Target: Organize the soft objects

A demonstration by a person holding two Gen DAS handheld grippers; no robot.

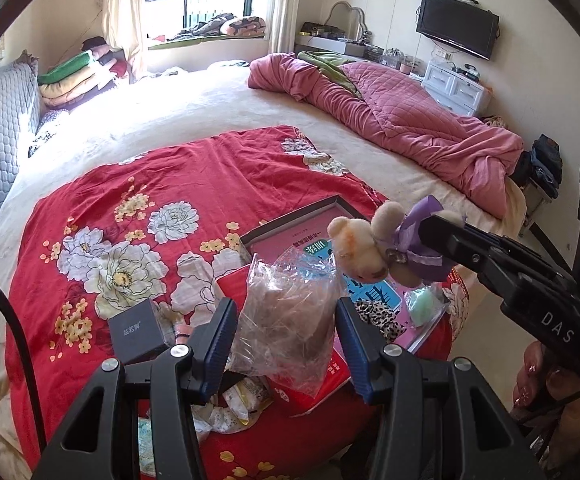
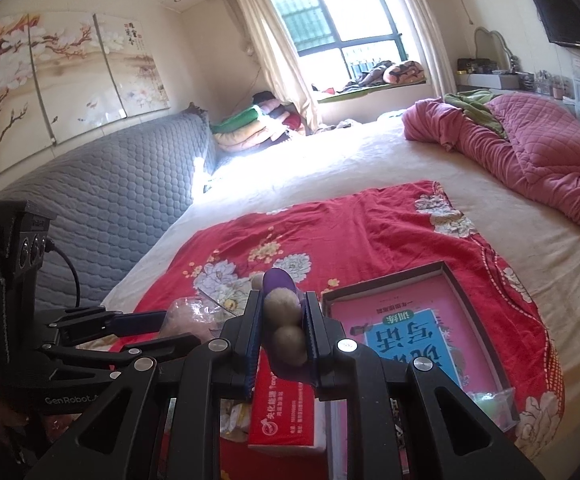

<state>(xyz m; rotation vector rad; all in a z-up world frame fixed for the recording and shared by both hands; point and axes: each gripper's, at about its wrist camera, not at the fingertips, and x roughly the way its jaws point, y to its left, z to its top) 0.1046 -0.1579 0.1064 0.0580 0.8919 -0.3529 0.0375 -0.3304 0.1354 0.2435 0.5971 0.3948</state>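
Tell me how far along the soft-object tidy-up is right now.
Done: nothing visibly sorted yet. In hand: the right claw grips the teddy bear; the left claw holds the clear plastic bag. Left: the leopard-print item and green pouch sit in the open box, wrappers beside it.

Cream bed [image 1: 217, 120] under red floral blanket [image 1: 129, 208], pink quilt [image 1: 410, 120].

plush toy [image 2: 283, 322] between right gripper [image 2: 283, 320] pads
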